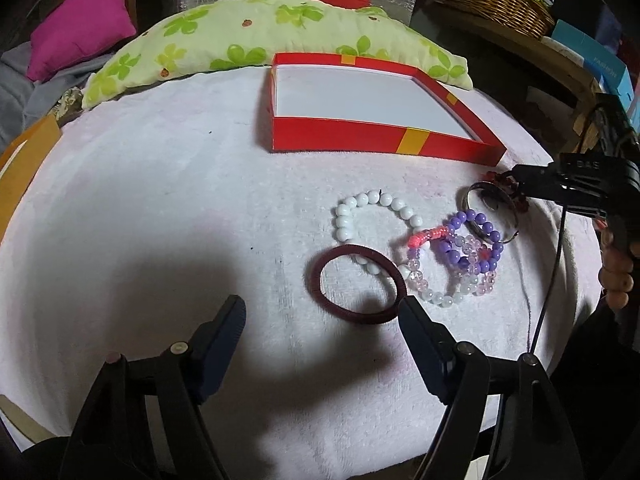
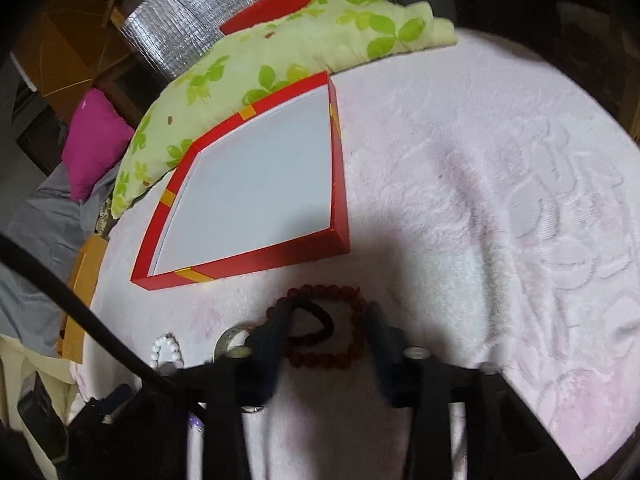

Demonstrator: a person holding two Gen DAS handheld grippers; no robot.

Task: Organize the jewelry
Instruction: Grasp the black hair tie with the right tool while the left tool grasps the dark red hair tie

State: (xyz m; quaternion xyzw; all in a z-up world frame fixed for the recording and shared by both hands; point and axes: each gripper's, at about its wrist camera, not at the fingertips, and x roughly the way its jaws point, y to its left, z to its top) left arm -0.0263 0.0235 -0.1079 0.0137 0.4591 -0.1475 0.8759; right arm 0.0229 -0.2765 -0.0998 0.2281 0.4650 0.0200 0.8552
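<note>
- On the soft white towel [image 1: 160,208], near the red box [image 1: 360,136], lay a small heap of jewelry: a bracelet of round white beads [image 1: 362,204], a dark maroon band [image 1: 356,284] of smooth ring shape, a purple bead bracelet [image 1: 486,240], clear pinkish beads [image 1: 436,280] and a shiny metal bangle [image 1: 492,216].
- The maroon band overlapped the white beads; the purple and clear ones were tangled together.
- The left gripper [image 1: 322,320] stood with its jaws wide apart and nothing between them, the maroon band just beside its right finger.
- The right gripper [image 2: 330,332] had its jaws around a reddish-brown bead bracelet [image 2: 352,312] and a dark band [image 2: 316,320]; whether the pads pressed them I could not tell.
- The box was shallow, of red cardboard with yellow stripes and a plain white floor.
- Behind it lay a green flowered cushion [image 1: 248,44].
</note>
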